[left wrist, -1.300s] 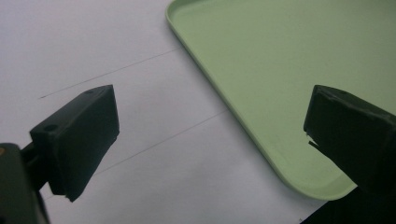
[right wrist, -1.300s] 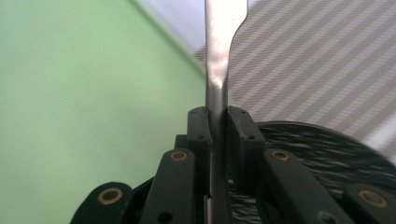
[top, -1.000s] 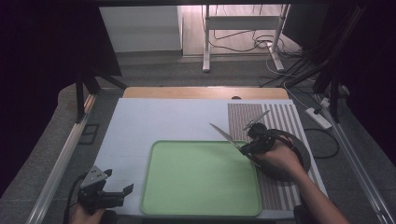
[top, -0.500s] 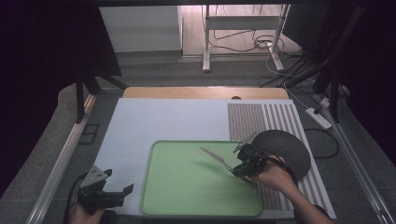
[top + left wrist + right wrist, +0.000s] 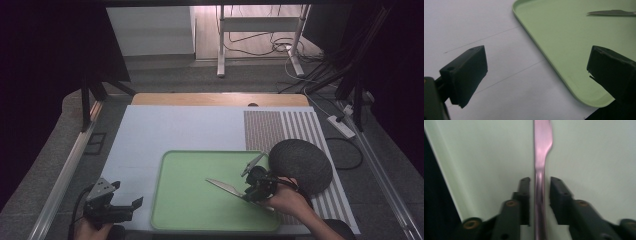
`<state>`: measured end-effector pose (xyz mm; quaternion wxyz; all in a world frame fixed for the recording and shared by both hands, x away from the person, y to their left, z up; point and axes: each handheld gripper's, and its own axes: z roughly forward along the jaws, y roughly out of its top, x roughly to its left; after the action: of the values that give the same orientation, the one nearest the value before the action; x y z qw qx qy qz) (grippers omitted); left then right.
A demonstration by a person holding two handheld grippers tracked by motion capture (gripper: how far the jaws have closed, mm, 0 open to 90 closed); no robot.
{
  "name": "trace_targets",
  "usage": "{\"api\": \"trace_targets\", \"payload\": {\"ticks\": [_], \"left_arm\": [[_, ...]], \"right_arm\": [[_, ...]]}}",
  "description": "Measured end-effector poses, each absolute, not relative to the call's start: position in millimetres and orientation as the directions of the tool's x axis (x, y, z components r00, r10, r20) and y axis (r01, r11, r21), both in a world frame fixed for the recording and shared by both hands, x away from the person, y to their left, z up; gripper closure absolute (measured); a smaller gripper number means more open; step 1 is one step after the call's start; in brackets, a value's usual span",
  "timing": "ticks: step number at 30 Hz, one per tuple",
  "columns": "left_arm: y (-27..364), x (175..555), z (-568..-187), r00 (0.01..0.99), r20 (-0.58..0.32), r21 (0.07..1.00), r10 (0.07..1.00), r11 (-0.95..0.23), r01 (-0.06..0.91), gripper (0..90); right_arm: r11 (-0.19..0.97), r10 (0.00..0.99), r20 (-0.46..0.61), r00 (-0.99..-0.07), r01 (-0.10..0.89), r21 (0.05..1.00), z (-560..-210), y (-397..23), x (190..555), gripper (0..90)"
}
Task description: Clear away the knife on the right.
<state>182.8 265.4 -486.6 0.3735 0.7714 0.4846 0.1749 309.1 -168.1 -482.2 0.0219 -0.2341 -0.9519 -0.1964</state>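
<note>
A metal table knife (image 5: 225, 186) lies on the green tray (image 5: 190, 220), its blade pointing left. My right gripper (image 5: 247, 192) sits low over the tray's right part, around the knife's handle. In the right gripper view the knife (image 5: 542, 145) runs up between the two jaws, with a gap showing at the right pad. Those jaws have just been opening, and the gripper (image 5: 539, 182) is open with the handle between the pads. My left gripper (image 5: 125, 205) rests open on the white mat left of the tray, nothing between its fingers (image 5: 469, 67).
A dark round domed object (image 5: 300, 165) sits right of the tray on a striped mat (image 5: 280, 127). The white mat (image 5: 165, 130) covers the table's middle and left. The tray's near corner (image 5: 599, 100) and the knife tip (image 5: 611, 12) show in the left gripper view.
The right gripper has carried the knife left and down from beside the dark round object onto the tray, and its jaws now stand apart. The left gripper has stayed put.
</note>
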Motion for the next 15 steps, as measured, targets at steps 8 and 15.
{"api": "trace_targets", "payload": {"ticks": [8,15], "left_arm": [[265.3,183.2,-486.7,0.47,-0.092,0.743,0.878,-0.253,0.619,4.2],[265.4,182.9,-486.7,0.471,-0.091,0.744,0.878,-0.255,0.618,4.2]], "right_arm": [[0.842,0.287,0.104,-0.952,0.302,0.447,-480.0,-129.6,310.5,89.5],[0.885,0.228,0.037,-0.973,0.223,0.409,-501.6,-107.2,316.0,89.7]]}}
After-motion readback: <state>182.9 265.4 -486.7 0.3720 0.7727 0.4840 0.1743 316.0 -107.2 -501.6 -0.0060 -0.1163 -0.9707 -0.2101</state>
